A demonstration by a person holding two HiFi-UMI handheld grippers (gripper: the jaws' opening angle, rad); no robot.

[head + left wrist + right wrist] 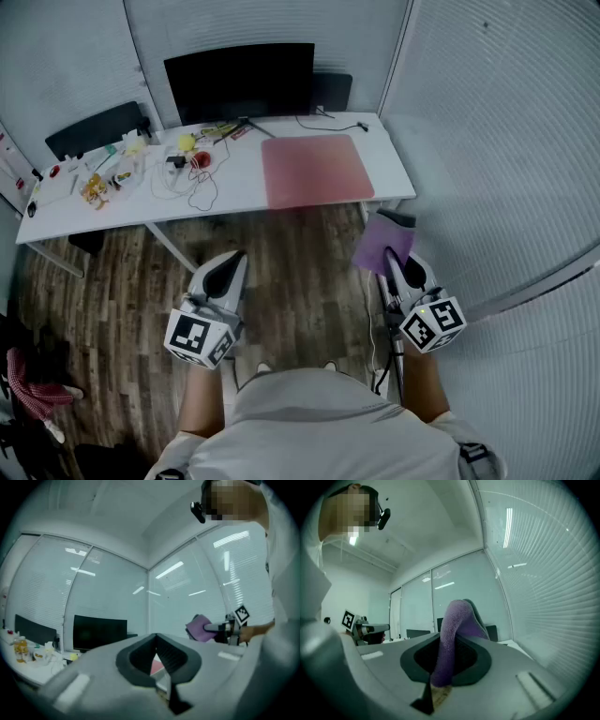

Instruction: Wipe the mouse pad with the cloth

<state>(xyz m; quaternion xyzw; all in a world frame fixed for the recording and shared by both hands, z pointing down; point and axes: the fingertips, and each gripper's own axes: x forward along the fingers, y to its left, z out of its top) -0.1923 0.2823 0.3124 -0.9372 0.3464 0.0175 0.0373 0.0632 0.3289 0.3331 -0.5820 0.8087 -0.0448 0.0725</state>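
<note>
Right hand-held gripper (390, 262) was clamped on the purple cloth (382, 242); left hand-held gripper (236, 262) closed, empty. Recommended: press cloth flat onto the pink mouse pad (317, 169), upper centre.

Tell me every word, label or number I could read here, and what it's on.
No readable words or numbers anywhere.
Left marker cube: black-and-white square pattern, no letters.
Right marker cube: same kind of pattern.
Clutter on the desk: too small to read.
Monitor: dark, no brand visible.
Purple cloth and pink mouse pad: plain.
</note>
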